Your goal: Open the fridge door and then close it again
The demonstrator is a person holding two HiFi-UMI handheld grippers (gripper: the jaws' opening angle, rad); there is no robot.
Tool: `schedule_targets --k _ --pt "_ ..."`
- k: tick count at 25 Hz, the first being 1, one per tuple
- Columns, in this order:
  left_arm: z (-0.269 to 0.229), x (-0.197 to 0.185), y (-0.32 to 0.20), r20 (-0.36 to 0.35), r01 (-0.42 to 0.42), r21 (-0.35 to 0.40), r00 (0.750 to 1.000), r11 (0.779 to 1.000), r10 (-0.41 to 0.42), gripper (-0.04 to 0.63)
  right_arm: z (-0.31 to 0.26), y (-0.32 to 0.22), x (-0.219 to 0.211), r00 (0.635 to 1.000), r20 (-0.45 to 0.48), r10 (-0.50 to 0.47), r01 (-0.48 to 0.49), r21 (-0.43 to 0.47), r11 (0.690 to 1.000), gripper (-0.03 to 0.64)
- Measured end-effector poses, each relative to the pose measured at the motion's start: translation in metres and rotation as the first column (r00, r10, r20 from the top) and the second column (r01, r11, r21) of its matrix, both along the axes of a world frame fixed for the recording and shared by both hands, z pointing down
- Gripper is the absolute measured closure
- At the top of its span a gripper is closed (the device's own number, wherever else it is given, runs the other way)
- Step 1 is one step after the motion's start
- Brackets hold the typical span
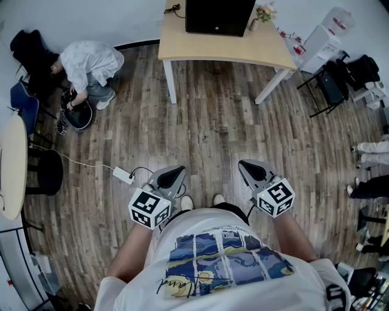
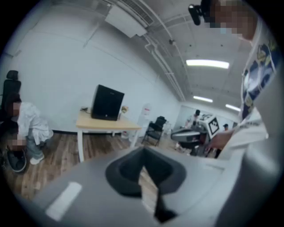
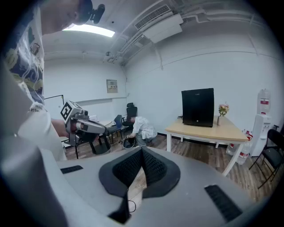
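Observation:
The black mini fridge stands with its door closed on a light wooden table across the room, well away from both grippers. It shows too in the left gripper view and the right gripper view. I hold both grippers low in front of my body, over the wooden floor. My left gripper is shut, its dark pads meeting at the tip with nothing between them. My right gripper is shut and empty as well.
A person crouches at the far left beside a dark chair. A white power strip with its cable lies on the floor near my left gripper. A round table is at the left edge. Black folding chairs and a water dispenser stand right of the table.

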State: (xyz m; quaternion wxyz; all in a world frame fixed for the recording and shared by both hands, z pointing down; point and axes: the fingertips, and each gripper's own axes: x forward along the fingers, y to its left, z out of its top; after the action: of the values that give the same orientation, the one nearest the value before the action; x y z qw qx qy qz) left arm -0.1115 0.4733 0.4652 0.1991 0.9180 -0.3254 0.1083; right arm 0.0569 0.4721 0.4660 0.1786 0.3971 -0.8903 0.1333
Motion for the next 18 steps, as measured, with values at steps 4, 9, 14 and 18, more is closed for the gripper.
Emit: schedule_targets --k 4,9,14,18 --pt "0.005 -0.017 -0.003 0.017 0.019 0.02 1.0 1.0 -0.019 0.588 0.0 -0.01 -0.019 1.0 0.006 -0.008 0.008 0.012 1.0 0.604" --pt "0.009 -0.025 -0.014 0.011 0.007 0.016 1.0 1.0 -0.007 0.588 -0.002 -0.011 -0.03 1.0 -0.011 -0.002 0.002 0.009 1.0 0.604" --pt "0.014 -0.014 -0.038 0.01 0.009 0.017 1.0 1.0 -0.009 0.587 0.003 -0.031 -0.017 1.0 0.015 0.02 -0.02 -0.002 1.0 0.604" --pt "0.014 0.007 -0.07 0.025 -0.027 0.023 0.999 0.999 0.026 0.587 0.011 -0.074 -0.003 1.0 0.029 0.008 -0.008 0.008 1.0 0.603"
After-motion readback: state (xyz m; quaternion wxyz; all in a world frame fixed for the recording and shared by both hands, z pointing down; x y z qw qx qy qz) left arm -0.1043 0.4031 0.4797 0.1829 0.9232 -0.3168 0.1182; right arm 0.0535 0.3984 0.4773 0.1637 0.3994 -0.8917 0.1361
